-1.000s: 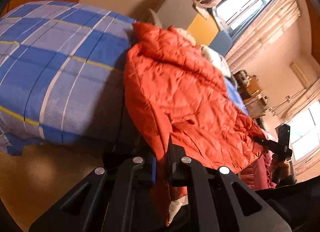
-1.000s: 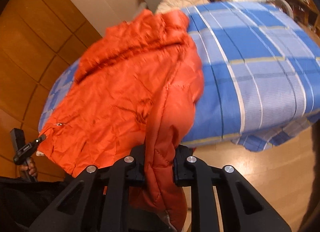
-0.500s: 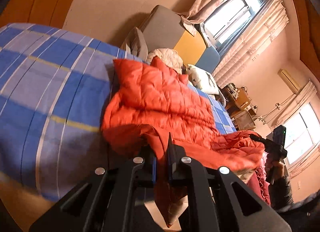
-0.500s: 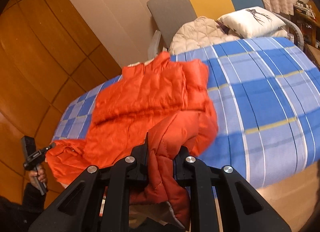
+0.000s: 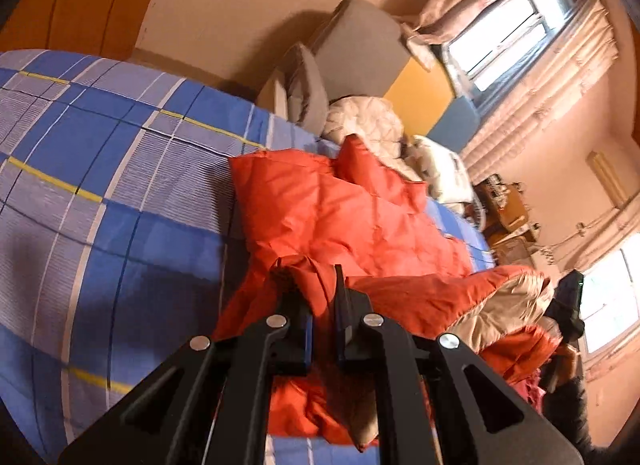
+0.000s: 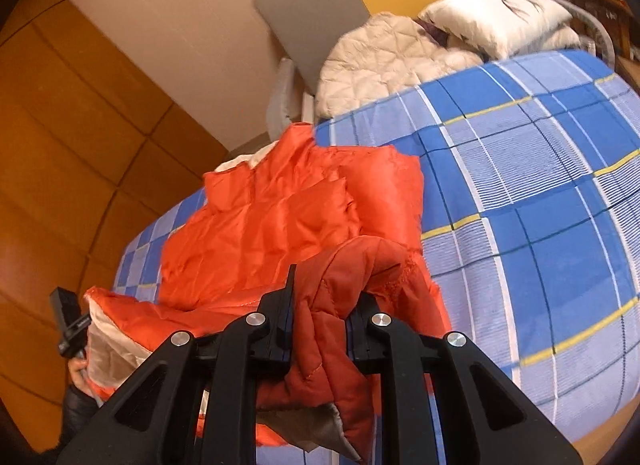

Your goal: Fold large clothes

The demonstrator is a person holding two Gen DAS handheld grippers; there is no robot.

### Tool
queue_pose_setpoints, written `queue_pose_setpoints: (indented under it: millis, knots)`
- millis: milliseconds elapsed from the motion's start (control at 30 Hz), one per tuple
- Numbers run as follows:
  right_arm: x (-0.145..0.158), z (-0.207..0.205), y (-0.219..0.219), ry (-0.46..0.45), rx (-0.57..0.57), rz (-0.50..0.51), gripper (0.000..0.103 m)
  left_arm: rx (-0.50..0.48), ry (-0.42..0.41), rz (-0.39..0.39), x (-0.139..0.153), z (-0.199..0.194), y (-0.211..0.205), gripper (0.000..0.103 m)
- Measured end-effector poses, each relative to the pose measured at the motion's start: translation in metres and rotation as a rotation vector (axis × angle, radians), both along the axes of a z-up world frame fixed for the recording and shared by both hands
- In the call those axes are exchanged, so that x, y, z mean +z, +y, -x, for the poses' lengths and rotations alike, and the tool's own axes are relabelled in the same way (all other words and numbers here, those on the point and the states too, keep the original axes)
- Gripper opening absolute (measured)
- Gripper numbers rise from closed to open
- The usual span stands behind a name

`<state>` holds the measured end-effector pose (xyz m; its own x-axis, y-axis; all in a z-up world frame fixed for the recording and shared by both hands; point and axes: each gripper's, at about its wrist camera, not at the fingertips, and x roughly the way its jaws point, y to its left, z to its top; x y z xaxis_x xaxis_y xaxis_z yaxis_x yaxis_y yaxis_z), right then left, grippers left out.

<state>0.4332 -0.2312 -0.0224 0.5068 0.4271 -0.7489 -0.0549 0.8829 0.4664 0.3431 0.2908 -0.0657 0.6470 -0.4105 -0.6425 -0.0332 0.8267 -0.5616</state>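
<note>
Blue-checked cotton bedspread with thin yellow lines covers the bed, largest thing in sight. On it lies the puffy orange quilted jacket, its hem lifted and doubled toward the collar at twelve o'clock. Beyond, at one o'clock, sits a cream quilted blanket. Left gripper is clamped on an orange fold; right gripper pinches a thicker bunch.

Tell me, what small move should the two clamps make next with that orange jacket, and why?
Probably carry the held hem farther toward the collar, then lower it. The left gripper and right gripper each pinch the orange jacket, whose lower half is lifted and only partly doubled over the half lying flat on the checked bedspread.
</note>
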Motion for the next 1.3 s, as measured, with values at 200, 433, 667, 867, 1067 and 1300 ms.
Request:
queue_pose_setpoints:
  millis: [200,433,667,867,1067,1300]
  knots:
    - [-0.018,-0.025,-0.006,0.040,-0.046,-0.095,0.045,0.029,0.074,-0.032,-0.016,-0.030,-0.001,0.011]
    - [-0.018,-0.035,-0.021,0.031,-0.102,-0.275,0.079,0.044,0.036,0.051,-0.008,-0.029,0.008,0.057]
    - [-0.002,-0.014,-0.042,-0.056,-0.128,-0.310,0.092,0.143,-0.071,0.052,0.011,-0.003,0.039,0.081]
    - [-0.046,0.032,-0.051,0.018,-0.111,-0.200,0.092,0.099,0.004,0.089,-0.043,0.033,0.040,0.082]
    - [-0.083,0.043,-0.044,0.063,-0.118,-0.196,0.085,0.031,0.057,0.176,-0.084,0.043,0.018,0.046]
    - [-0.080,0.050,-0.035,0.072,-0.087,-0.165,0.034,-0.025,0.040,0.119,-0.071,0.047,-0.004,0.009]
